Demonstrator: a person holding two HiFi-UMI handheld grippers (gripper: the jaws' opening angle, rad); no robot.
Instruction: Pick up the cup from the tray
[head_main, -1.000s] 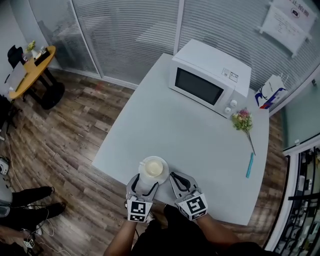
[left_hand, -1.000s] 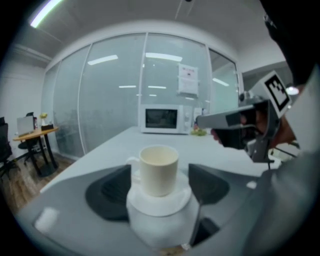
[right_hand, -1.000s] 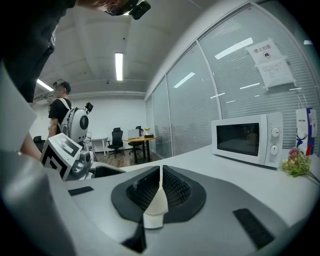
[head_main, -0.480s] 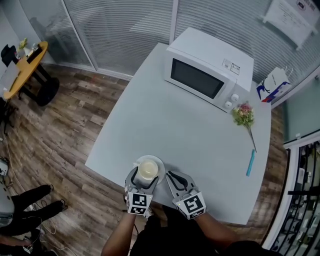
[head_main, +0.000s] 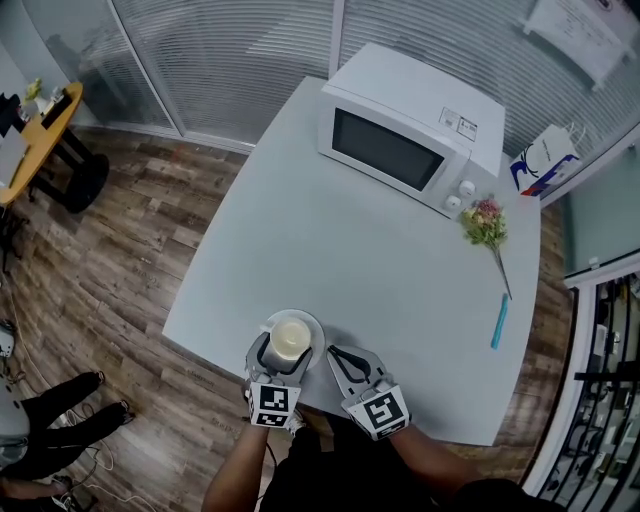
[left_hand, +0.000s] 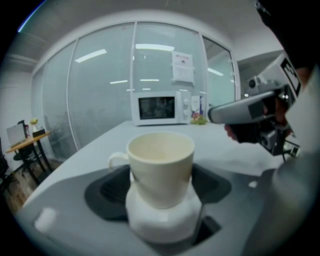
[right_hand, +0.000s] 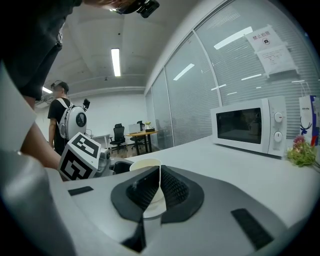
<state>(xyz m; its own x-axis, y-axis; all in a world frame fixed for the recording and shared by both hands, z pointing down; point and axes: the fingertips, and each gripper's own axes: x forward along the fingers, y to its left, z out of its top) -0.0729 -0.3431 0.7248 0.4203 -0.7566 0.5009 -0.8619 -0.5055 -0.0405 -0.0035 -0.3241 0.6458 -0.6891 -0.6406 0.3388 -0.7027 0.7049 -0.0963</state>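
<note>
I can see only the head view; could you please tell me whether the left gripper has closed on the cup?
Observer: Not from what I can see. In the left gripper view, the cup stands between the left gripper's wide jaws, and I cannot see the pads pressing on it.
Operator: Thank you. Which way does the handle point?
Observer: In that view the handle sticks out to the left.
Operator: And how is the right gripper?
Observer: In the right gripper view, the right gripper has its jaws together with nothing between them. The cup shows just beyond them.
</note>
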